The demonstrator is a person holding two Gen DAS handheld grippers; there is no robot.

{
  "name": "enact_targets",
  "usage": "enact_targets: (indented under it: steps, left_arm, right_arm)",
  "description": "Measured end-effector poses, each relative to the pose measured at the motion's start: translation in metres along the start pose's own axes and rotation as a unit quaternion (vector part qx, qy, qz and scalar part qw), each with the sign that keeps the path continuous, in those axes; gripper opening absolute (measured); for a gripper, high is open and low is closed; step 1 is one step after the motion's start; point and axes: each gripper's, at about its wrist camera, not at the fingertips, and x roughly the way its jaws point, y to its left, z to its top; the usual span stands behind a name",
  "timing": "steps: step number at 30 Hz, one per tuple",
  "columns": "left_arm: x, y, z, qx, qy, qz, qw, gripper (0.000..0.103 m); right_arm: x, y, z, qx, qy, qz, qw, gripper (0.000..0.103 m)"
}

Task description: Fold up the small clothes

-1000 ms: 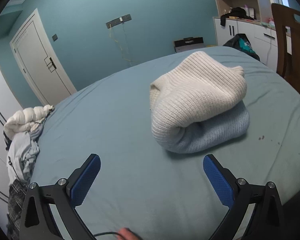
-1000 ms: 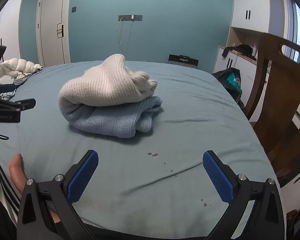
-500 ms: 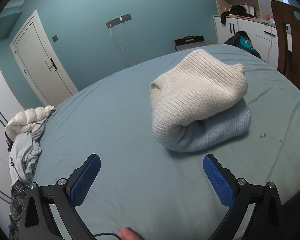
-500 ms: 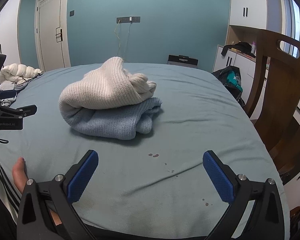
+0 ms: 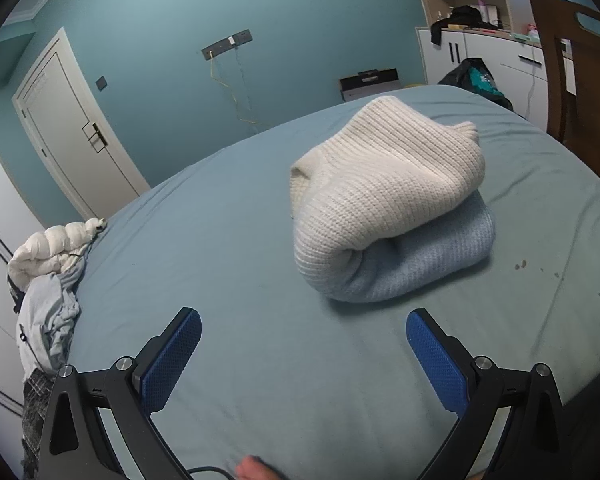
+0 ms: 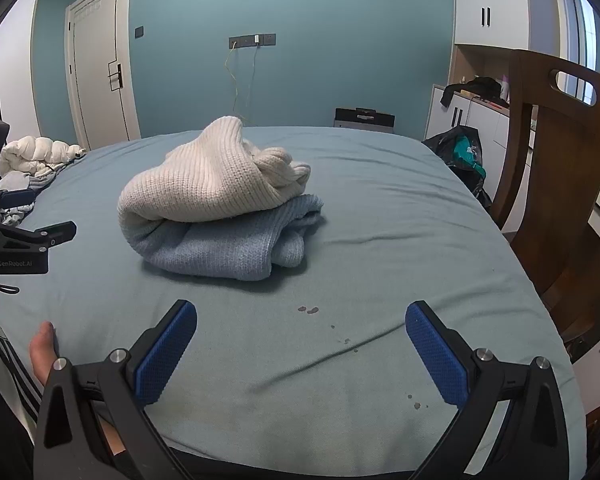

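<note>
Cream ribbed-knit sweater [image 5: 384, 184] sits folded on top of a folded light-blue knit [image 5: 420, 264], 1 lumpy stack mid-bed on the blue-grey sheet [image 5: 220, 248]. Left gripper [image 5: 303, 350] & right gripper [image 6: 301, 344] both spread wide, holding nothing, hovering near the stack w/o touching.

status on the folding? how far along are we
Looks done: one cream-and-blue knit garment sits folded into a compact bundle mid-bed.
In hand: nothing. The left gripper and right gripper are both open, hovering short of the bundle with nothing between the fingers.
Possibly left: a loose heap of clothes at the bed's left edge looks unfolded; whether it belongs to this job isn't clear.
</note>
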Motion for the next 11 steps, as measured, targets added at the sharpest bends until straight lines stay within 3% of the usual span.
enact_targets:
  steps: [11]
  left_arm:
    - [0.0024,0.0001,-0.0003,-0.001,0.002,-0.014,0.9999,0.103]
  right_arm:
    - [0.0025,-0.0079,0.0020,0.024,0.005,0.018,1.000,0.102]
